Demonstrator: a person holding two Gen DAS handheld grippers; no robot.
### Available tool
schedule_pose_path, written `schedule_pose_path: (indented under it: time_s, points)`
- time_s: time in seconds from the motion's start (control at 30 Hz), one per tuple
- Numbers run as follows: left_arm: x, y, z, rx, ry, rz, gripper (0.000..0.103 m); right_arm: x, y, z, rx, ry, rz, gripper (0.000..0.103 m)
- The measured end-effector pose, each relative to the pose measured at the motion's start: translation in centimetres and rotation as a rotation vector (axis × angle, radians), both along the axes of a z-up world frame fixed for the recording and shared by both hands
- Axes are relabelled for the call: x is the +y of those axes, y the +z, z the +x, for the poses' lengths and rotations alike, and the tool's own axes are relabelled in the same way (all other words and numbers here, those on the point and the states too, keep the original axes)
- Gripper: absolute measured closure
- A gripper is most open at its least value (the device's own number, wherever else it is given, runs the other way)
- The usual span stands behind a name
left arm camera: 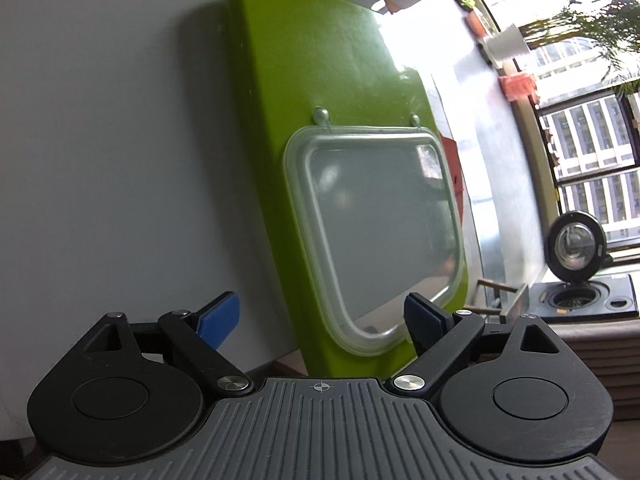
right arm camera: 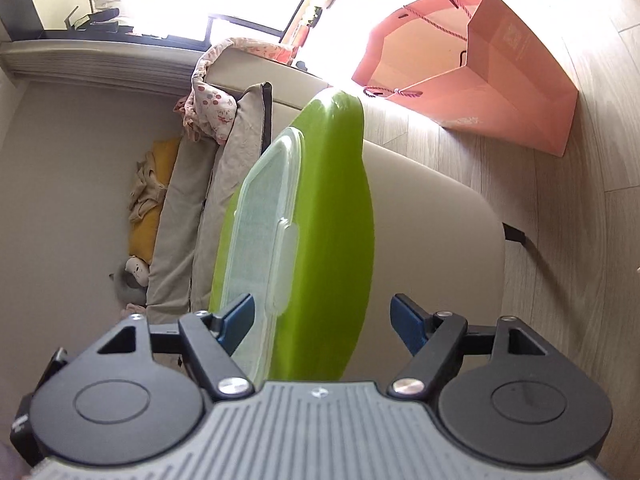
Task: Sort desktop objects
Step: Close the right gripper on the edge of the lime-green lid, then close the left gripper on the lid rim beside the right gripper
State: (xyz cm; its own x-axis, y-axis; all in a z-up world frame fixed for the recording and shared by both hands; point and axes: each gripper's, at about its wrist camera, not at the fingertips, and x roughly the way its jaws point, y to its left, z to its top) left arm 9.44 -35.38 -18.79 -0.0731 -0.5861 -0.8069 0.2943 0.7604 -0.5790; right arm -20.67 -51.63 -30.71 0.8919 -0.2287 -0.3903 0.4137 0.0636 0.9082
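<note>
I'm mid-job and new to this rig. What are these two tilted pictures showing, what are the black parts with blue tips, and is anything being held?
Each picture comes from a camera on a hand-held two-finger tool, looking along its fingers. The black parts with blue pads are those fingers. In the left tool's view, a lime-green plastic tray lies on the pale table, with a clear plastic container lid on top. The right tool sees the same tray from its end, with a pink paper bag on the floor beyond. Both tools are open. The tray's end lies between the right tool's pads, but neither grips anything.
</note>
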Motion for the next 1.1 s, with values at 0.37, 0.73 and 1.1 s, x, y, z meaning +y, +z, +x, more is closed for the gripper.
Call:
schedule_pose_path:
  time_s: [0.37,0.73,1.1]
  points:
    - [1.1,-0.8,0.2,0.027,-0.001,-0.107,0.006,-1.0,2.2,-1.7,-0.048,0.043,0.261,0.052]
    - [-1.2,-4.0,2.1,0.094,0.027,-0.121,0.003,-1.3,1.8,-8.2,-0.074,0.237,0.36,0.054]
    - [-0.3,-3.5,1.6,0.073,0.073,-0.117,0.045,-1.8,-0.2,-9.1,-0.105,0.26,0.428,0.052]
